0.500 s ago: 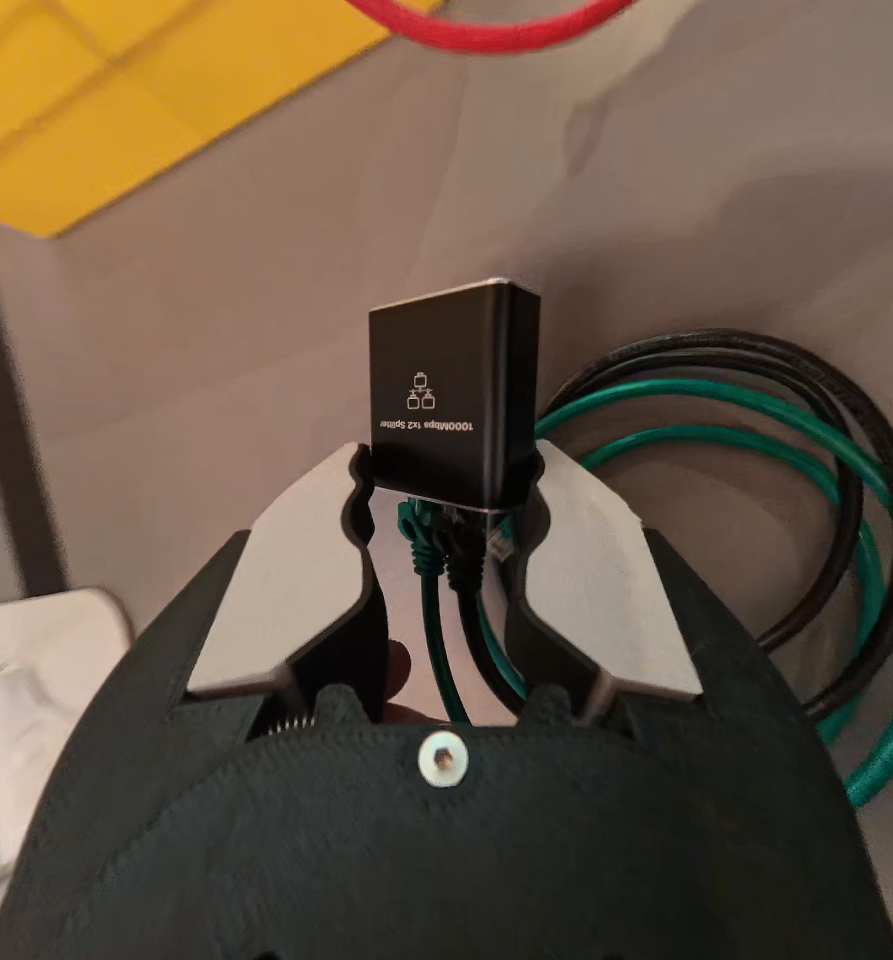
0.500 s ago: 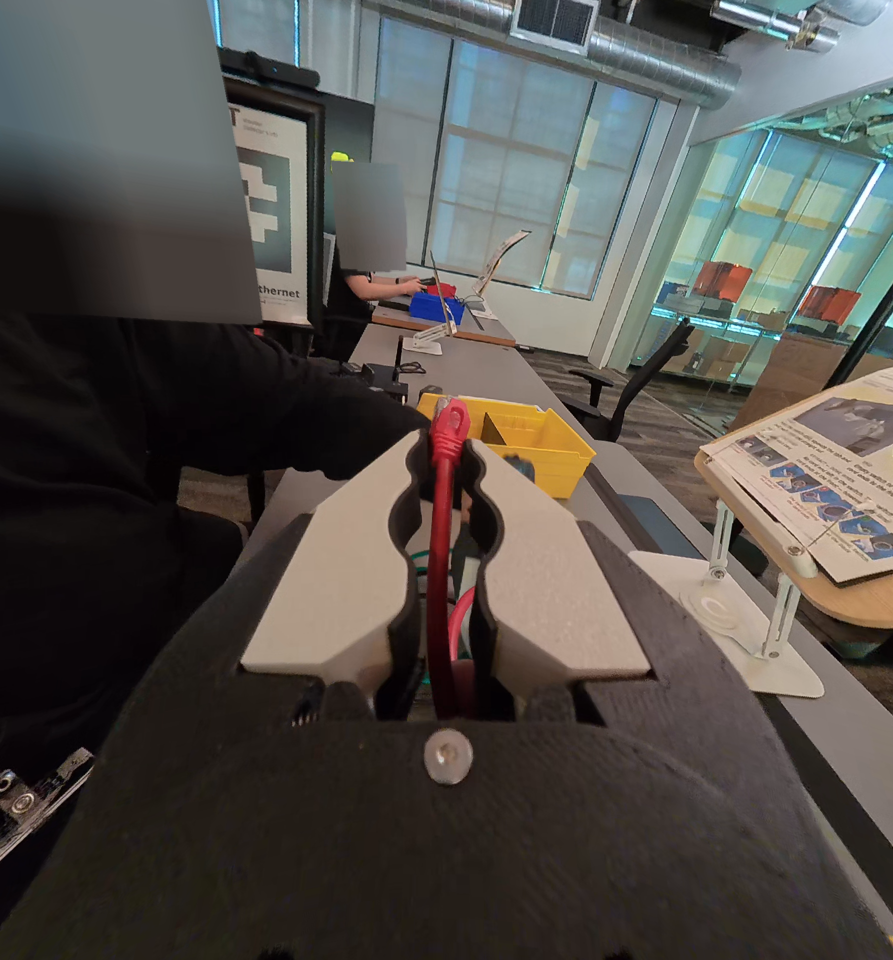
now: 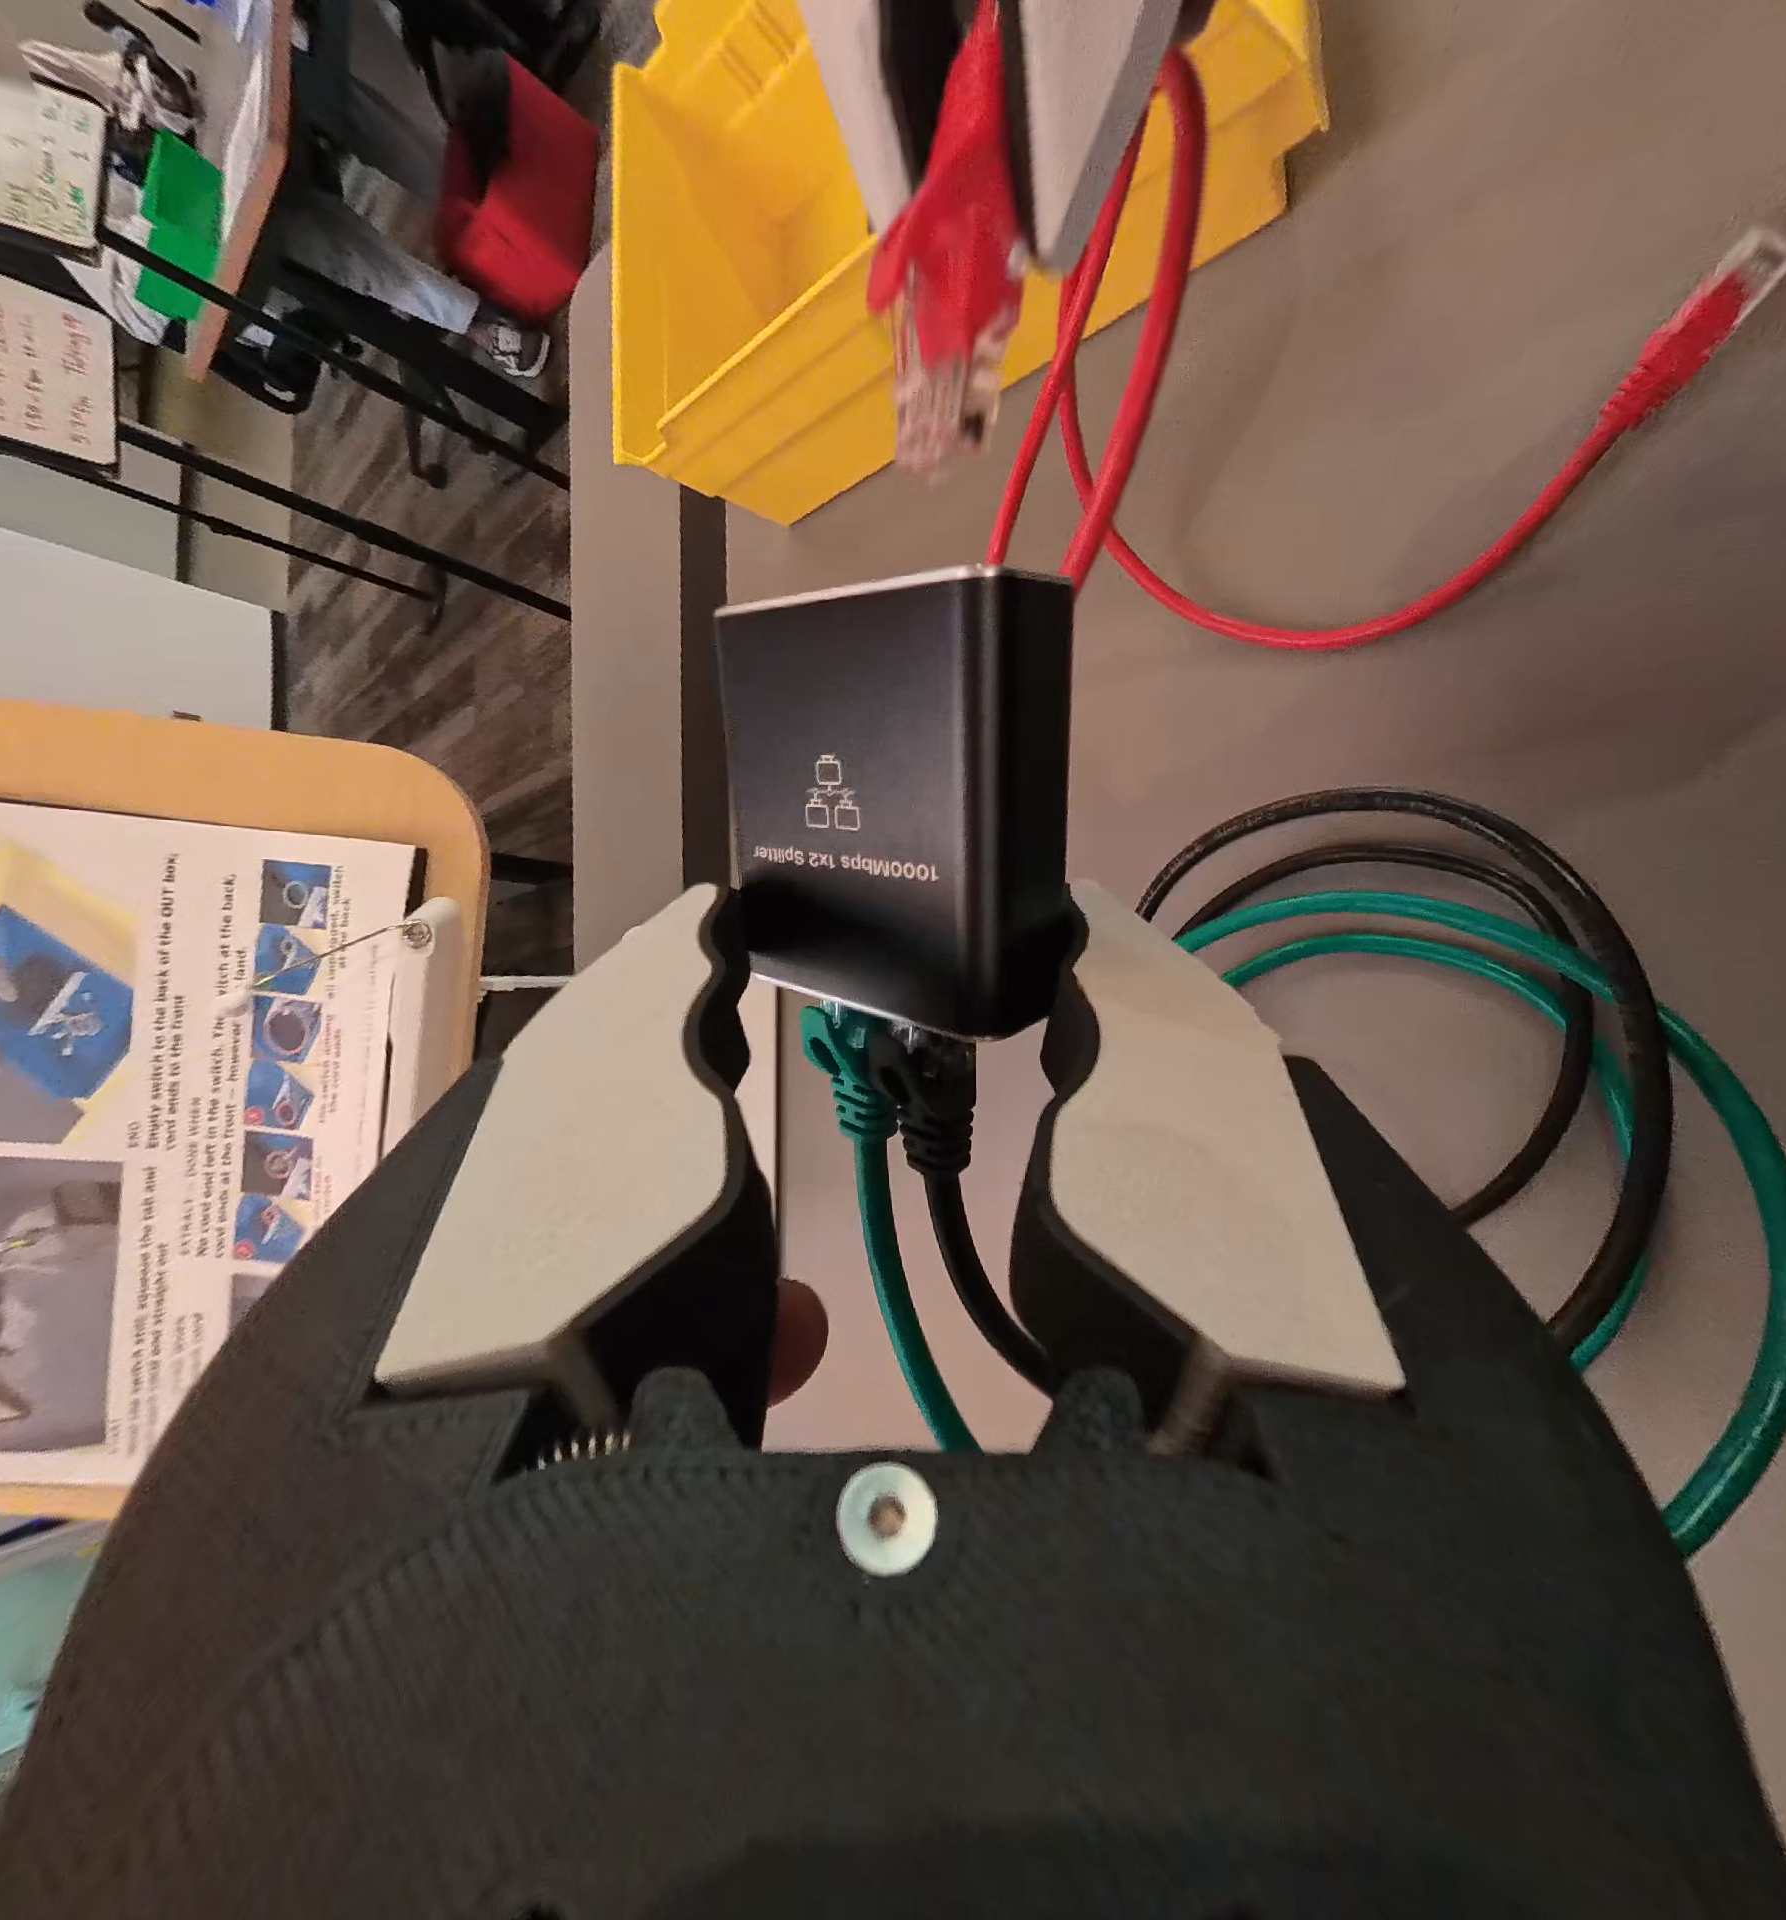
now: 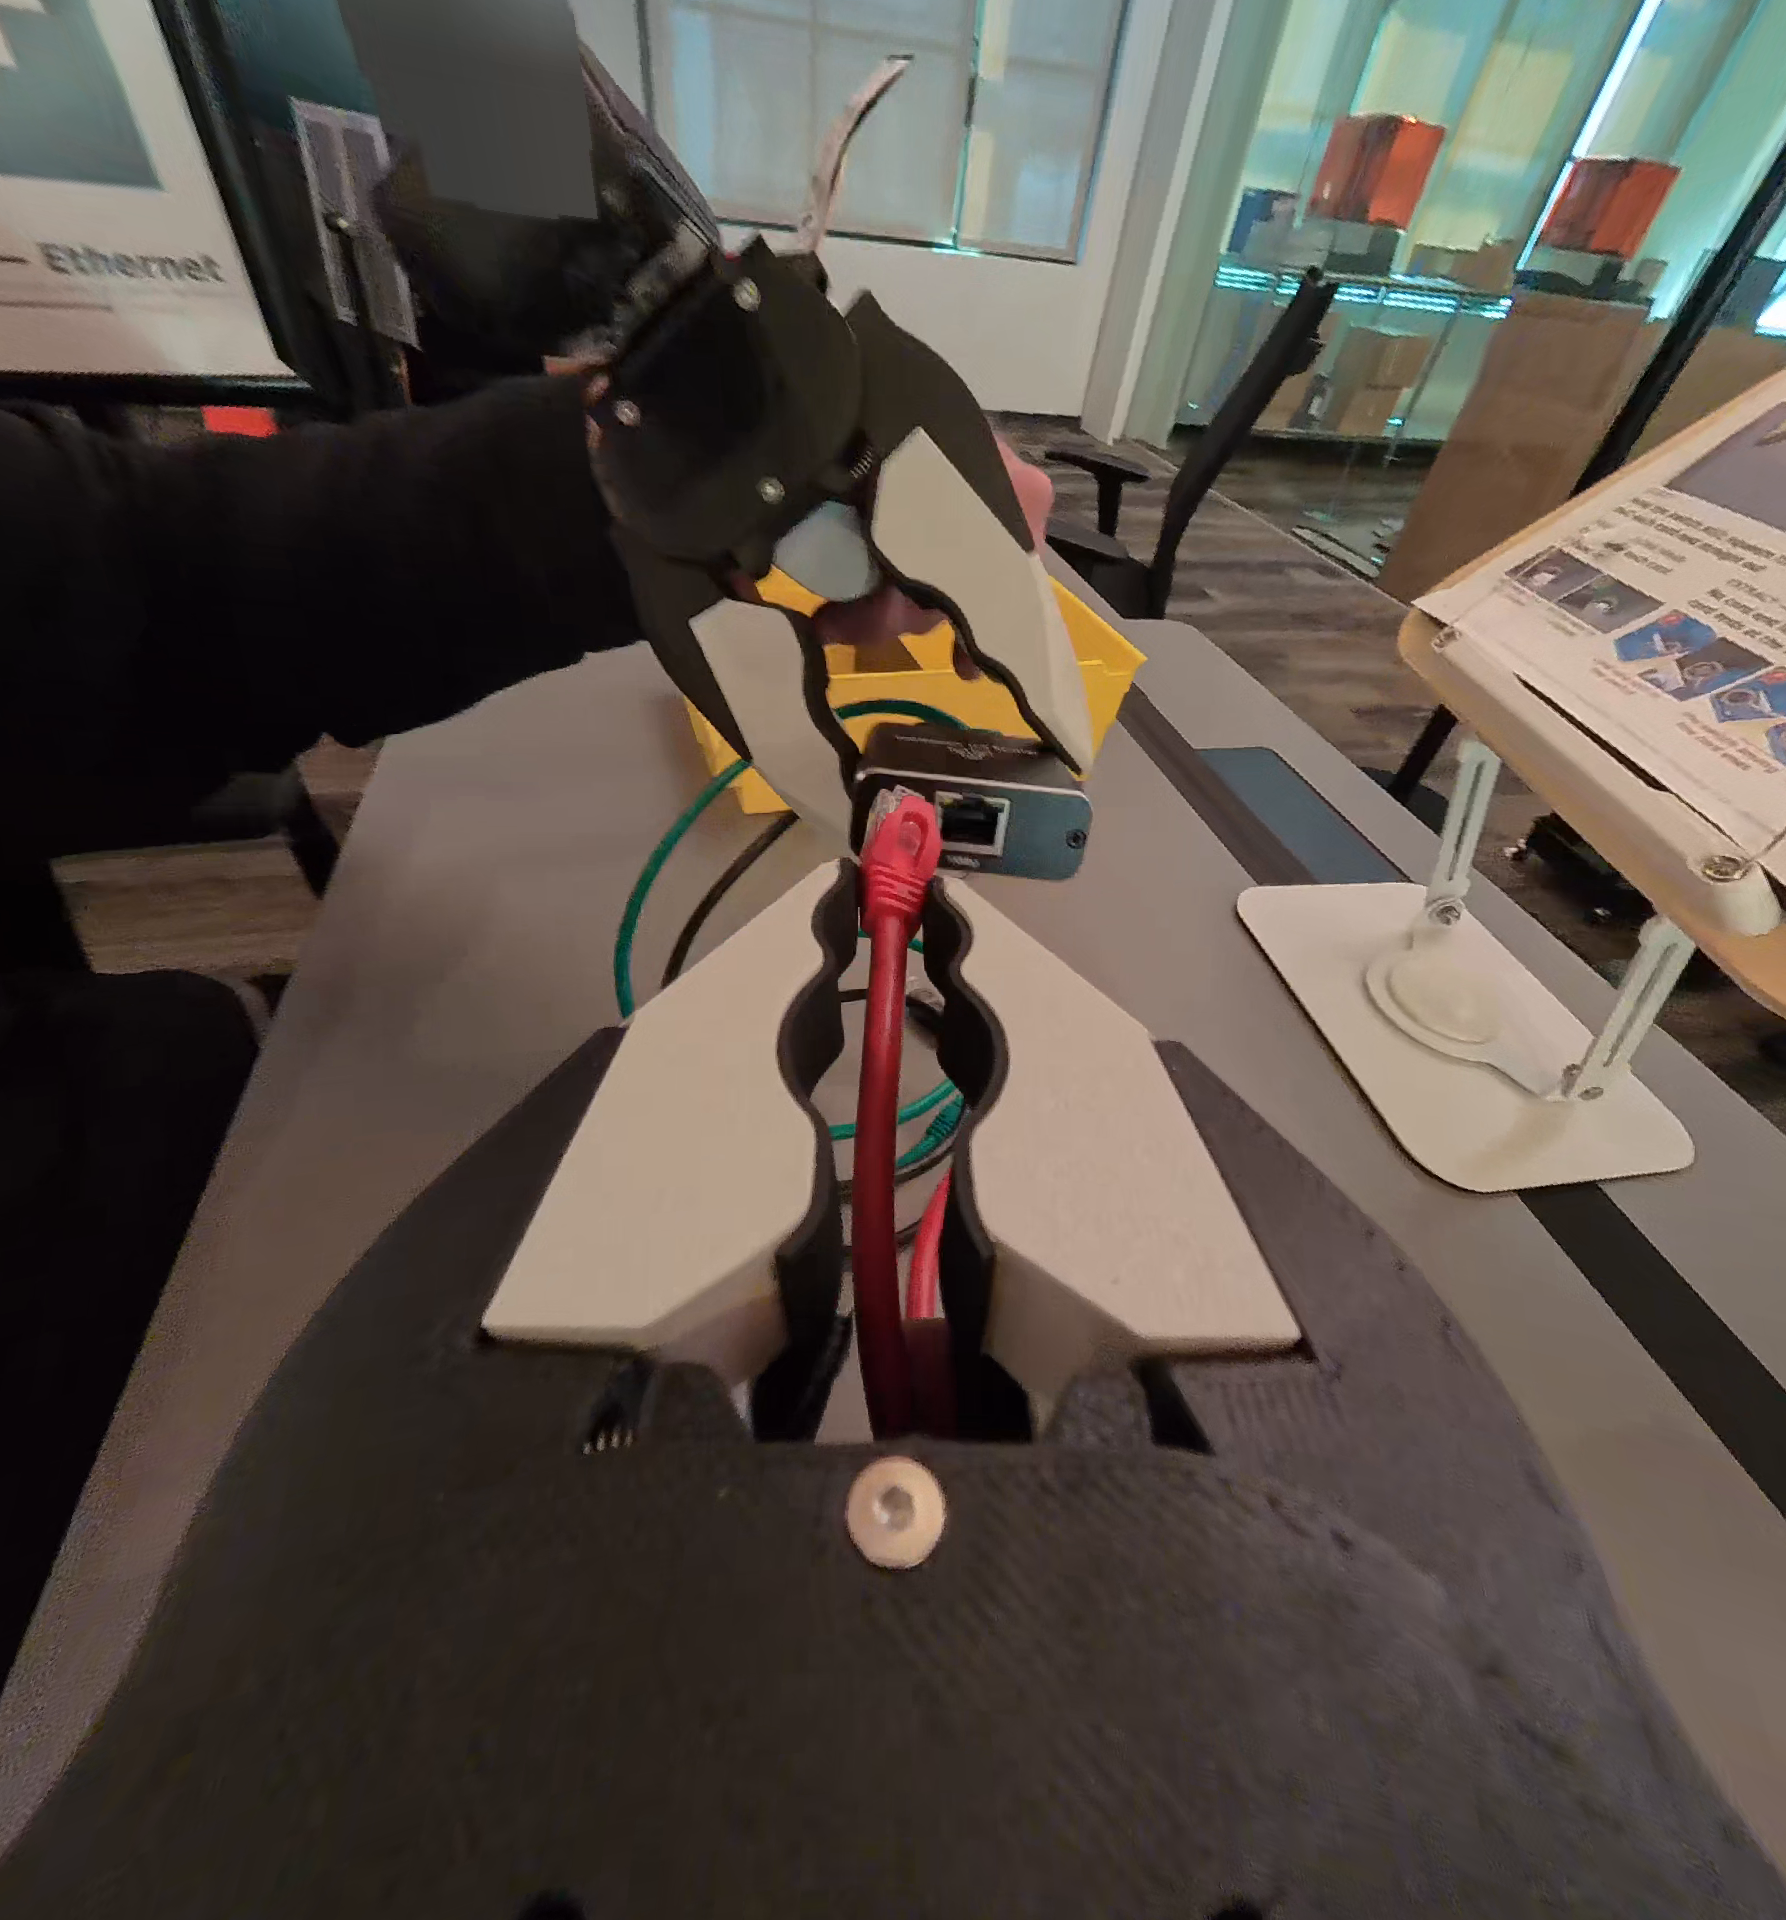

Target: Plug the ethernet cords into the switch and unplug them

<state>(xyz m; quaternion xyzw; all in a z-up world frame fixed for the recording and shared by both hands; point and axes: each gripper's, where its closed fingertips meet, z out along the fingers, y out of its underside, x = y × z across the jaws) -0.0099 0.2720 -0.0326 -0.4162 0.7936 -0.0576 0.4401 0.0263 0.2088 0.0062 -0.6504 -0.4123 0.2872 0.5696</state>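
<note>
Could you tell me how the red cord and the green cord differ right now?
The red cord is clamped in the right gripper, its plug just short of the switch; the green cord is already plugged into the switch's opposite end, ungripped. The red cord's near plug is in the air, while the green cord's slack lies coiled on the table. Both are ethernet cords with moulded boots.

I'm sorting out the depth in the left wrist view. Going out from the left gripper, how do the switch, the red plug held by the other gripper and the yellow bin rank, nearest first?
1. Switch, clamped in the left gripper.
2. Red plug, ahead, above the switch's far end.
3. Yellow bin, farthest, behind the plug.
</note>
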